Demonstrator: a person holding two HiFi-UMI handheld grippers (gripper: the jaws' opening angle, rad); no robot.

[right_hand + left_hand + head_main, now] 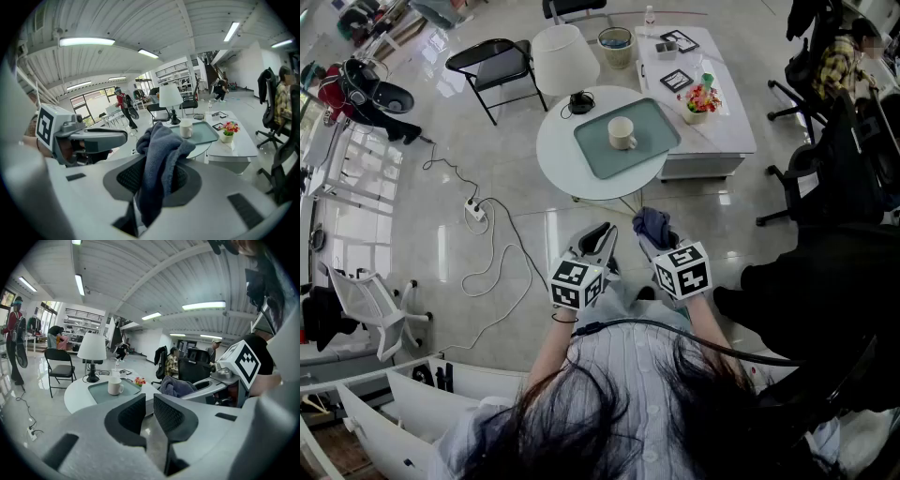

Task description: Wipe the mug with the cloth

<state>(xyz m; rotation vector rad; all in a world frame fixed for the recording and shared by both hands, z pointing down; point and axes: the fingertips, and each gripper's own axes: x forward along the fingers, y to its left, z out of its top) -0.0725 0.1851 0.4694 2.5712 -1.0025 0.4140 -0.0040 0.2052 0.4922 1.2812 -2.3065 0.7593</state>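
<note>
blue-grey cloth gripped on the right, mug standing on the tray

blue-grey cloth [159,150] hung bunched between the jaws of the right gripper [157,171], which were pressed onto it. its folds rose above the jaws and a tail drooped below them. the left gripper [149,404] had its jaws drawn almost together, with only a thin slit between the pads and nothing in it. both grippers were held side by side in front of the person, over the glossy floor [441,234] and well short of the round white table [558,155]. the white mug [622,133] stood upright on a grey-green tray [654,120] on that table, apart from both tools. a white lamp [564,58] stood at the table's far edge, and a black item too small to identify lay near the tray. a small pot of flowers [701,99] sat on the long white table [717,131] just beside the round one. a black folding chair [492,61] stood to the left of the lamp.
</note>
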